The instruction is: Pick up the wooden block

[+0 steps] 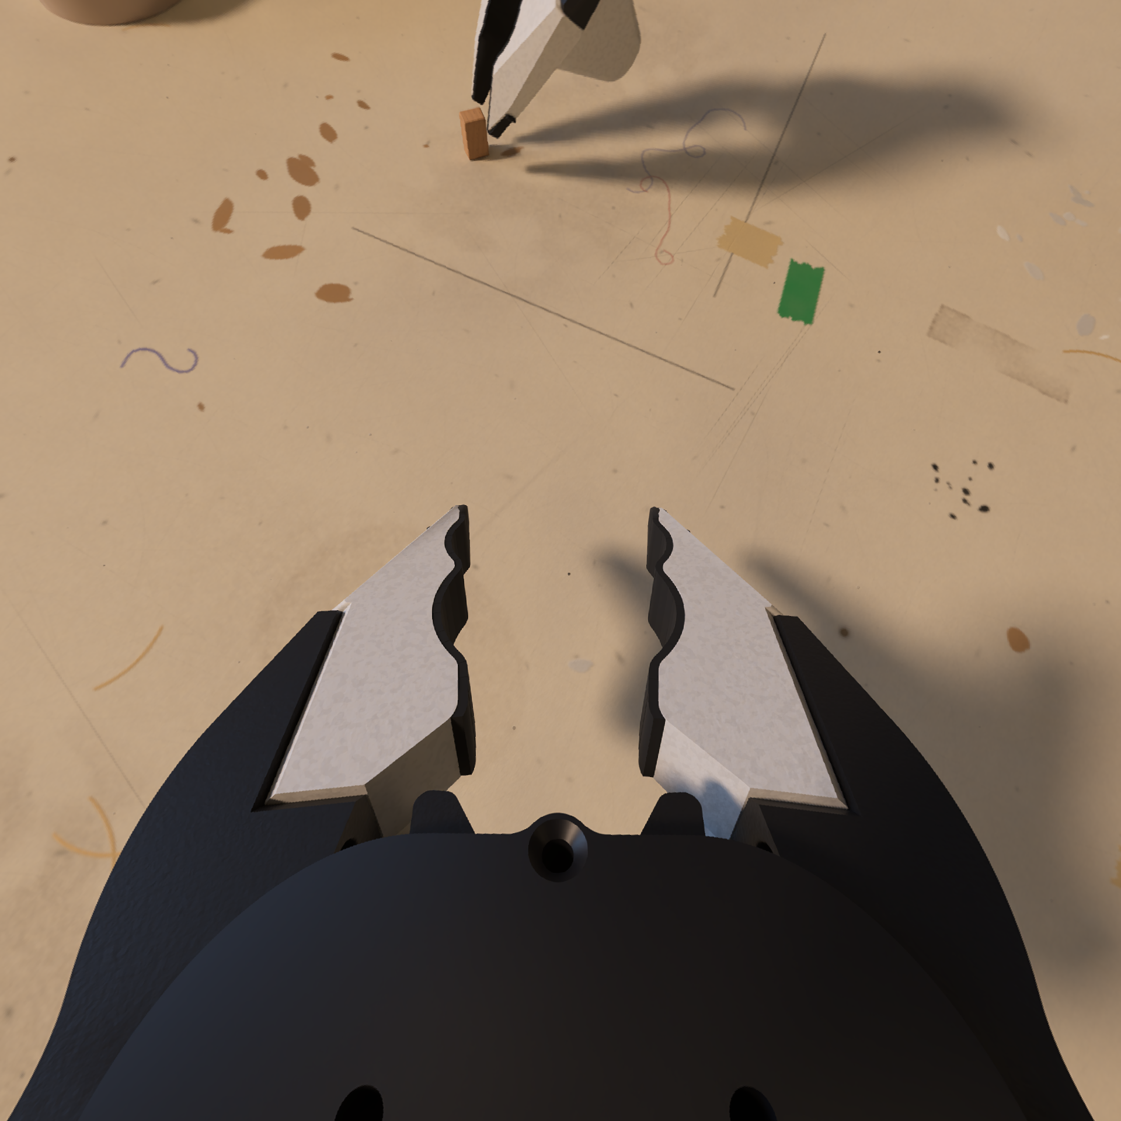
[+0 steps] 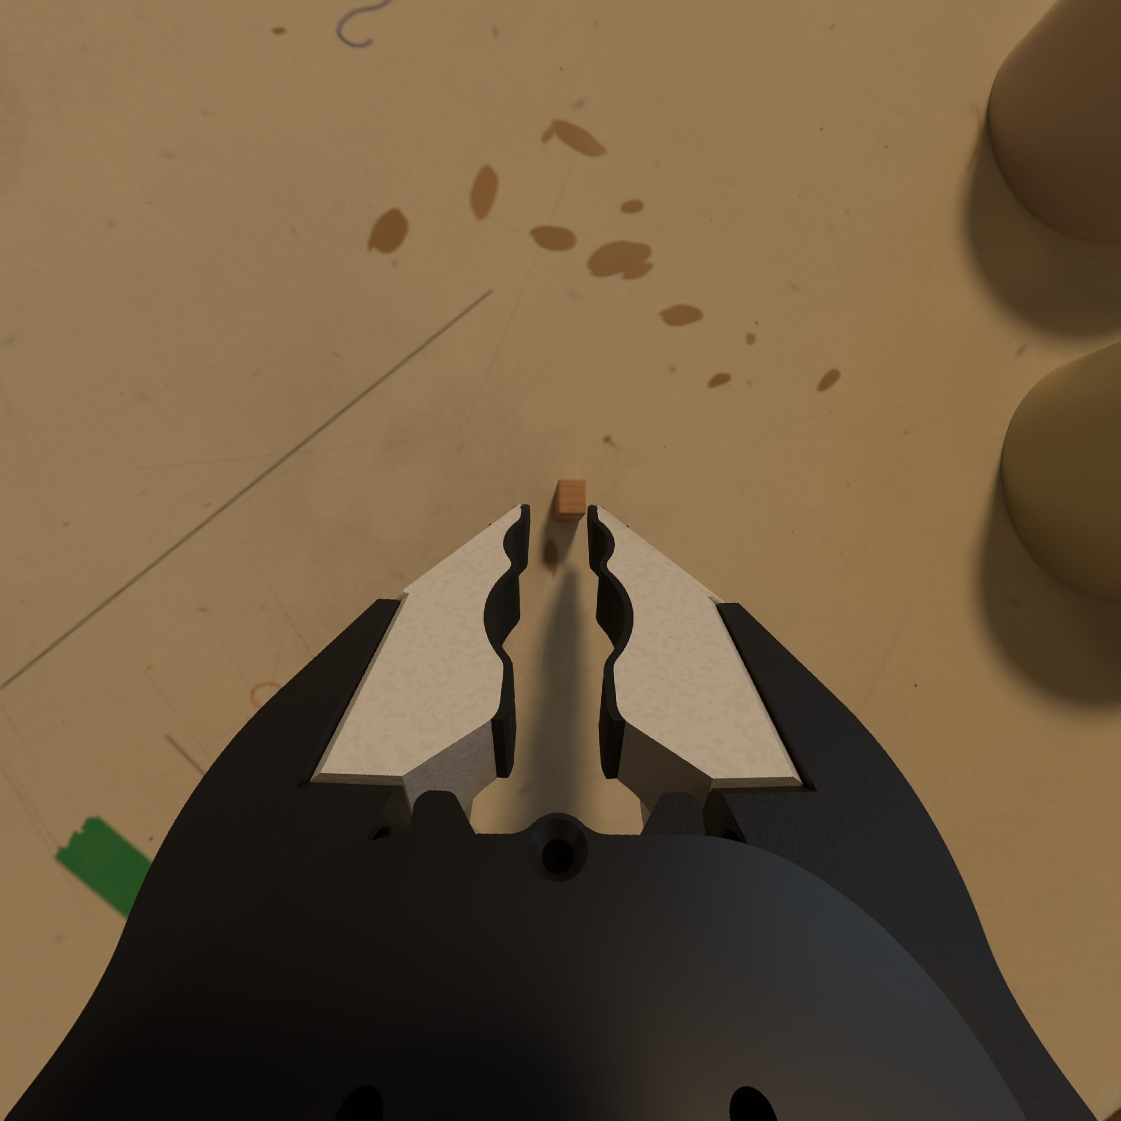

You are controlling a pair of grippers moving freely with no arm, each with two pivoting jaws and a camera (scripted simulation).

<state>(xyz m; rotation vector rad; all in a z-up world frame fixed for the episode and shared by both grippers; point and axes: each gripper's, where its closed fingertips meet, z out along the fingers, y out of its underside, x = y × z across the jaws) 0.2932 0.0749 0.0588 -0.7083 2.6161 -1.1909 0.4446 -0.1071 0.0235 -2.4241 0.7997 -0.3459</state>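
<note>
Flanking one wooden block [image 2: 571, 499]: two grippers.

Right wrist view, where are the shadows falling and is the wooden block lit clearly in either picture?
Right wrist view: dim overall, a dark shadow streak between the right gripper fingers, the wooden block still readable. Left wrist view: brighter, long soft shadows stretch rightward across the table; sharp throughout.

Matt wooden block [image 2: 571, 498]; tongs [image 2: 557, 508] — speckled pale fingers, matt black shell
</note>
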